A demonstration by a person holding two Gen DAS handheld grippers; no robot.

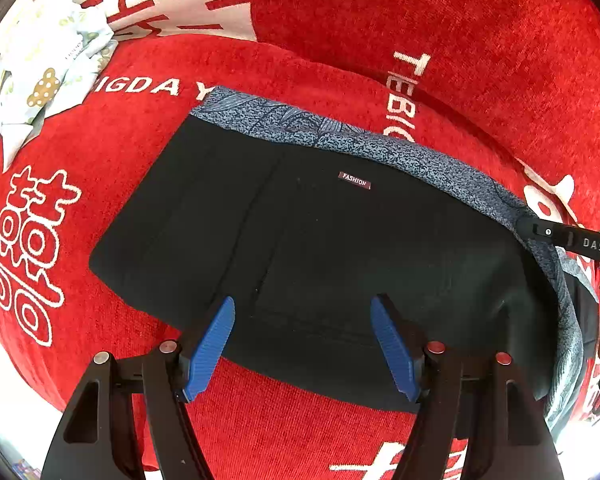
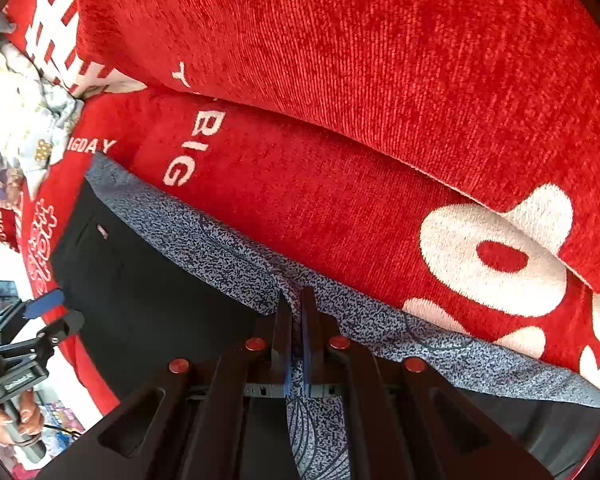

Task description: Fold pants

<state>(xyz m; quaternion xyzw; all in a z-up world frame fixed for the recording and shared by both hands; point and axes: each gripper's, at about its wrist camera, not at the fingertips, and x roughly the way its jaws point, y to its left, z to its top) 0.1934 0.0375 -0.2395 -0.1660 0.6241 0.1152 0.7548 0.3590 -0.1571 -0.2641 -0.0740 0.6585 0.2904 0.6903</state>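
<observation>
Black pants [image 1: 320, 248] lay folded mid-frame on the red sofa cover [image 1: 260, 420]. Right hand-held gripper [image 2: 297, 320] was clamped on their blue patterned edge [image 2: 228, 248], probably to carry a fold; left hand-held gripper [image 1: 302, 344] hovered, fingers apart.

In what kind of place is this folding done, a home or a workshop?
Probably a home, on a sofa or bed. The black pants lie on a red plush cover with a white woven symbol, and a small patterned garment lies crumpled beside them.
</observation>
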